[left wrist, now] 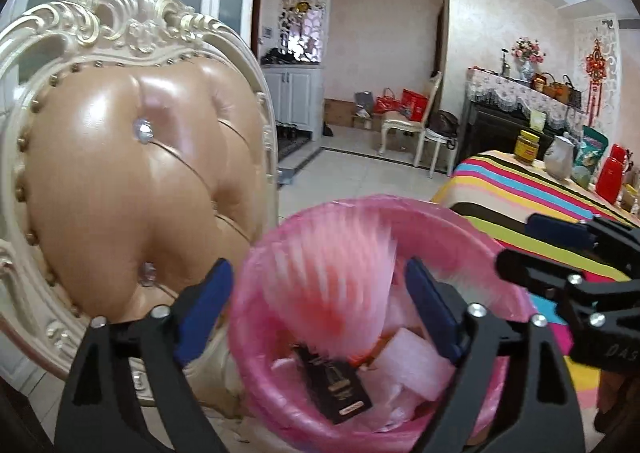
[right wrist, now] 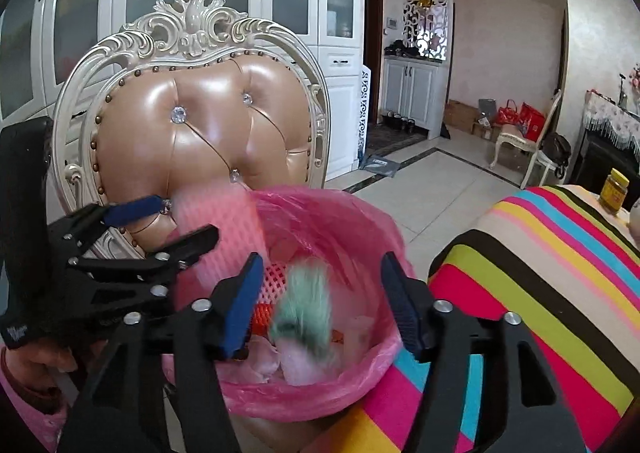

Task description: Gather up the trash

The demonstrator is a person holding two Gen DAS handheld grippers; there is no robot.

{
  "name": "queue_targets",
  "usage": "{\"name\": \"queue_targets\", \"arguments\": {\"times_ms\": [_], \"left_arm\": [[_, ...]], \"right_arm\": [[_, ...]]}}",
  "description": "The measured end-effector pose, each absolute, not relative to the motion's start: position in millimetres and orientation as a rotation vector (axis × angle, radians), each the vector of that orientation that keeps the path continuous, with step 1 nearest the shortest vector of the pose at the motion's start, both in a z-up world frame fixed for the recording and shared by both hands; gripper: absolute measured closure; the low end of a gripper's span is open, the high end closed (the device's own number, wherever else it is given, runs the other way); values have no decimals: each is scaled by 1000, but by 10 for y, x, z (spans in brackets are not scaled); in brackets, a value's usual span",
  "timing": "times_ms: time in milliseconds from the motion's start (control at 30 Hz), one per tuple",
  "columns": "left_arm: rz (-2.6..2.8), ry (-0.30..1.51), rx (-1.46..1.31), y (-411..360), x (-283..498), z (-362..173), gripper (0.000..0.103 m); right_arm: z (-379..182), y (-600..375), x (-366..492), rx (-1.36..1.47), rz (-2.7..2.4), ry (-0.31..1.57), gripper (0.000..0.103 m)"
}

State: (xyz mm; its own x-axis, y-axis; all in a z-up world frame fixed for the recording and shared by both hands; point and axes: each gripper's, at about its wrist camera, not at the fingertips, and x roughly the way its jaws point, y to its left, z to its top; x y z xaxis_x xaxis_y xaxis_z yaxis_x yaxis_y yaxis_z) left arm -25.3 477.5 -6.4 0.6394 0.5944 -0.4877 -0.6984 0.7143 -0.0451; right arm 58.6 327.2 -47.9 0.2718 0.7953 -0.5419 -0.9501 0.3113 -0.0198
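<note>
Left gripper [left wrist: 316, 293]: jaws spread wide over the bin, nothing pinched between them.
Right gripper [right wrist: 320, 305]: jaws parted, pads clear of everything, gripping nothing.
Pink foam net [left wrist: 336, 273]: blurred streak between the left jaws, above the bin's opening, touching neither pad; seen from the right wrist at the bin's far rim.
Green scrap [right wrist: 304, 309]: smeared by motion between the right jaws, over the bin's contents; possibly crumpled paper or wrapper, too blurred to tell.
Bin [right wrist: 320, 393]: lined with a pink bag, standing between the chair and the striped worktop.
Bin contents: pale tissues [left wrist: 404, 353], a black box with gold print [left wrist: 336, 385] lying flat, a bit of red netting [right wrist: 276, 277].
Chair [left wrist: 132, 157]: tan padded back in a cream carved frame, just behind the bin.
Worktop [right wrist: 540, 273]: covered in a bright striped cloth, beside the bin; yellow-lidded jar [left wrist: 527, 147] and red flask [left wrist: 612, 173] at its far end.
Hand [right wrist: 36, 365]: pink sleeve, wrapped round the left gripper's handle.
</note>
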Motion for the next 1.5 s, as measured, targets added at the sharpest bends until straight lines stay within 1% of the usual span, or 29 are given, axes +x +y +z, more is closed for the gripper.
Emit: {"name": "queue_targets", "arguments": {"times_ms": [33,67,167,267,333,433,467,733,1067,1233,1367,1500], "left_arm": [[759,458,-231,4765,-296,-49,10],[772,449,-224,4751,-335,-33,5],[821,401,-178,4646,-496,50,5],[858,358,-121,4483,-645,170,5],[876,337,-90,4349,-728,264,5],[883,321,-66,4117,-810,431,5],[879,317,-70,4048,-832,467,5],[827,297,-118,3463,-1021,649,5],[763,403,-117,2760,-958,449,5],[768,424,-123,2640,-987,403,5],[753,423,-168,2679,-1032,473,5],[767,412,-152,2673,-1040,521,5]], "right_arm": [[-464,3232,594,-370,1207,478,42],[-444,3179,602,-368,1200,474,42],[-369,3011,615,-359,1190,461,42],[-255,2805,598,-340,1179,455,34],[-159,2661,559,-325,1183,454,27],[-2,2408,452,-302,1201,432,20],[33,2352,422,-299,1204,426,19],[181,1758,242,-259,1210,397,19],[21,1369,251,-239,1192,448,19],[40,1320,245,-268,1188,422,19],[16,1293,298,-273,1192,430,19],[-46,1313,340,-262,1190,451,19]]}}
